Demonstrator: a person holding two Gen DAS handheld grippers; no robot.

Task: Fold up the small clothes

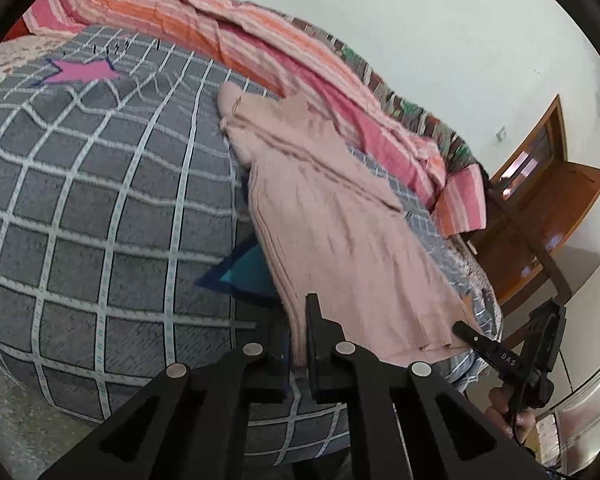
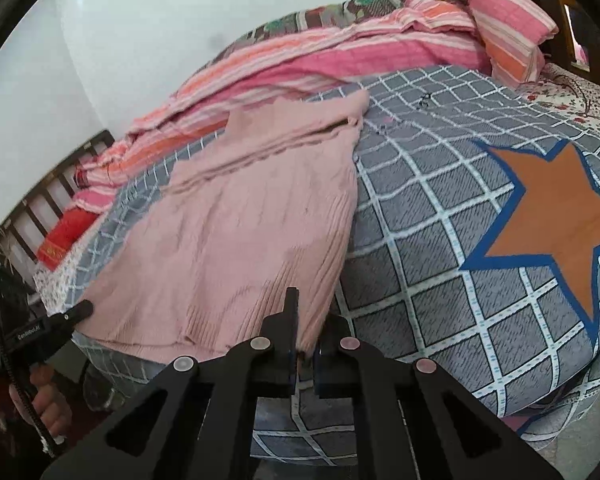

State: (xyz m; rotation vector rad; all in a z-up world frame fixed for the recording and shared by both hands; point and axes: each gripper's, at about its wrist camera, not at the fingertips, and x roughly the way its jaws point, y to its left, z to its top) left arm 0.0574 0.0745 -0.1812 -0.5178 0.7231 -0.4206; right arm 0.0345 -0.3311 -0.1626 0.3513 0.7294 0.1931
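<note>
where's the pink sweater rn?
The pink sweater lies flat on the grey checked bedspread, beside the striped pink blanket; its near hem is pinched at both corners by the two grippers.

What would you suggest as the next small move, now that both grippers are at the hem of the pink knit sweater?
Probably lift the hem and carry it toward the collar end. The left gripper and right gripper are each shut on a bottom corner of the pink knit sweater, which lies flat on the checked bedspread, sleeves already folded in.

pink sweater (image 1: 340, 220) on checked bedspread (image 1: 100, 208)
</note>
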